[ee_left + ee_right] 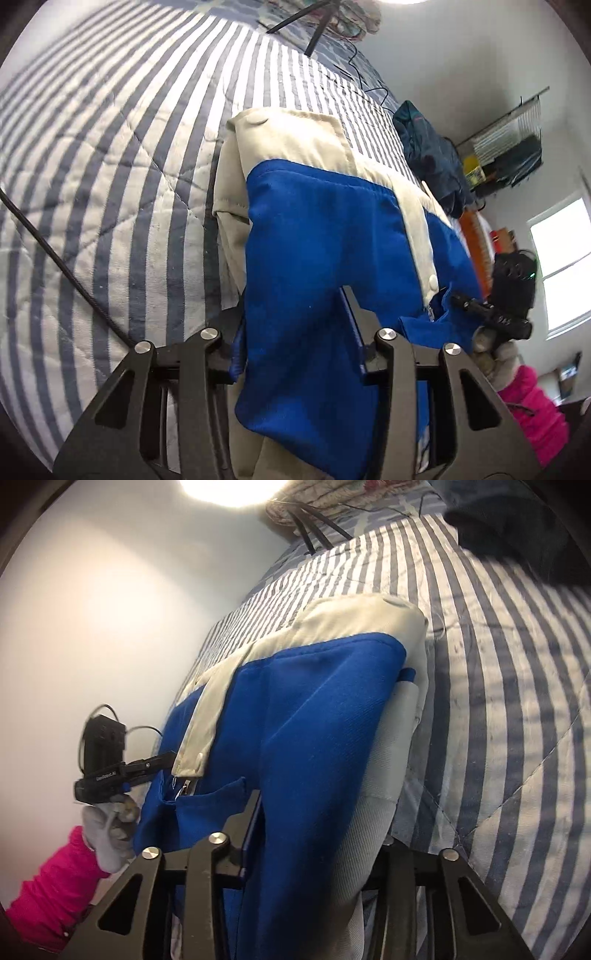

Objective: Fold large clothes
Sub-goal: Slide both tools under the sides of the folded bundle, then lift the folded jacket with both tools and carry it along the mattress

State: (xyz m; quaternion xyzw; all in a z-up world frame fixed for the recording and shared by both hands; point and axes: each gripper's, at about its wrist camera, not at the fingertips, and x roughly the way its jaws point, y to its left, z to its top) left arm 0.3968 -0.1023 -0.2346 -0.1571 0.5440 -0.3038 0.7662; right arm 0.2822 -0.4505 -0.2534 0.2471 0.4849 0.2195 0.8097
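Note:
A blue and cream jacket (314,221) lies folded on a striped quilt (110,184), and its near edge is raised toward both cameras. My left gripper (291,295) is shut on a thick bunch of the blue cloth, which fills the gap between its jaws. In the right wrist view the jacket (314,701) runs up between the jaws of my right gripper (321,812), blue cloth against one finger and cream cloth covering the other. Each gripper shows in the other's view at the jacket's zipper corner: the right gripper (456,297) and the left gripper (166,758).
A dark teal garment (424,147) lies at the bed's far right, and black tripod legs (314,33) stand at the head. A black cable (55,258) crosses the quilt (498,664). A gloved hand (107,830) with a pink sleeve (48,886) holds the left gripper.

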